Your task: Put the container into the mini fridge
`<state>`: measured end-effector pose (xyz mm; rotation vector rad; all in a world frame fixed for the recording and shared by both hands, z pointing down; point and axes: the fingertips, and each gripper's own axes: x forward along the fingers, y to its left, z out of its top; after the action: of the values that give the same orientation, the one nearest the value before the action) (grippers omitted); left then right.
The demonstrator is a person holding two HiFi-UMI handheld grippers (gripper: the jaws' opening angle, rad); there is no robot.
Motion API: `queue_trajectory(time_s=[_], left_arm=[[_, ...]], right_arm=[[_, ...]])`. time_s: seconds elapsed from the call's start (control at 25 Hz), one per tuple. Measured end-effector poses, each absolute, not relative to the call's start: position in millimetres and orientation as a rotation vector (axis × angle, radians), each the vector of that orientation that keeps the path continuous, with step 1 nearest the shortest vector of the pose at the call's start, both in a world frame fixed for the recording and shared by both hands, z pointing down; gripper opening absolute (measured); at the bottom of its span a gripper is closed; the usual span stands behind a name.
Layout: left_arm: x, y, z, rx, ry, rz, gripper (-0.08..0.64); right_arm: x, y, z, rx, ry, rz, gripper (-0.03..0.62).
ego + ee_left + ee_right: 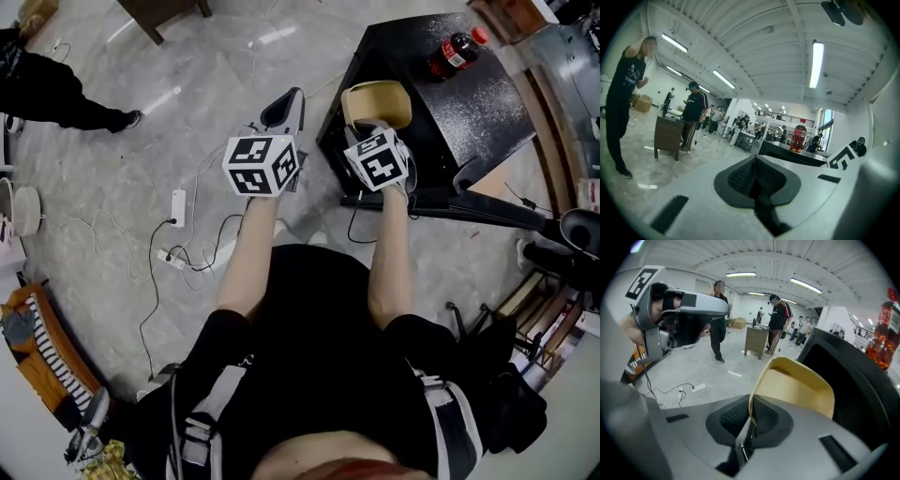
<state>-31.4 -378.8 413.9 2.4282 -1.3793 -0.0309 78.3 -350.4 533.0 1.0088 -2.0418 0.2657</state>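
A tan, bowl-like container (377, 100) hangs in front of the black mini fridge (469, 103), close to its left front corner. My right gripper (364, 125) is shut on the container's rim. In the right gripper view the rim (751, 404) sits pinched between the pads, and the container (799, 390) opens upward beside the dark fridge (848, 376). My left gripper (289, 101) is shut with nothing in it, held over the floor to the left of the fridge. The left gripper view shows its pads (743, 176) meeting.
A cola bottle (457, 51) lies on the fridge top. A power strip (177, 207) and loose cables lie on the marble floor at the left. A person (56, 94) stands at the far left. Shelves with books (544, 305) stand at the right.
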Motion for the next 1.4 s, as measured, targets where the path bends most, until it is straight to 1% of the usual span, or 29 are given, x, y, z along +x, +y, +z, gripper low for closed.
queue_trajectory(time_s=[0.24, 0.44, 0.64, 0.8, 0.88, 1.0, 1.08, 1.12, 1.16, 1.2, 1.28, 1.4], left_arm=[[-25.1, -392.0, 418.6, 2.43, -1.386, 0.004, 0.01], [-21.3, -396.4, 416.8, 2.443, -1.387, 0.022, 0.011], [-17.9, -396.7, 415.7, 2.454, -1.381, 0.031, 0.011], [-16.5, -395.9, 415.3, 2.459, -1.378, 0.036, 0.011], [-17.0, -395.3, 415.7, 2.457, -1.379, 0.039, 0.01], [-17.8, -394.8, 417.3, 2.453, -1.38, 0.038, 0.011], [-17.1, -394.0, 417.7, 2.453, -1.378, 0.038, 0.011], [-16.8, -393.4, 417.1, 2.455, -1.378, 0.036, 0.01], [-17.0, -392.9, 415.8, 2.457, -1.381, 0.034, 0.01], [-17.8, -392.6, 414.1, 2.46, -1.389, 0.031, 0.01], [-21.7, -393.2, 409.9, 2.461, -1.423, 0.026, 0.01], [-33.3, -394.7, 402.8, 2.456, -1.505, 0.024, 0.01]], right_arm=[[126.3, -370.9, 550.4, 1.111, -1.933, 0.301, 0.018], [146.4, -378.1, 555.0, 1.19, -1.873, 0.342, 0.018], [167.5, -386.5, 555.0, 1.29, -1.764, 0.261, 0.018], [171.0, -390.8, 550.2, 1.343, -1.75, 0.214, 0.024], [171.0, -392.6, 546.9, 1.363, -1.753, 0.203, 0.139], [167.6, -395.9, 535.5, 1.415, -1.779, 0.162, 0.143], [159.6, -399.2, 521.1, 1.47, -1.835, 0.118, 0.135], [153.1, -401.0, 512.8, 1.502, -1.893, 0.115, 0.105], [144.8, -402.2, 504.8, 1.531, -1.981, 0.14, 0.041], [135.0, -402.8, 496.5, 1.552, -2.096, 0.193, 0.022], [117.1, -402.4, 476.4, 1.576, -2.321, 0.296, 0.017], [101.3, -402.2, 439.6, 1.626, -2.45, 0.241, 0.012]])
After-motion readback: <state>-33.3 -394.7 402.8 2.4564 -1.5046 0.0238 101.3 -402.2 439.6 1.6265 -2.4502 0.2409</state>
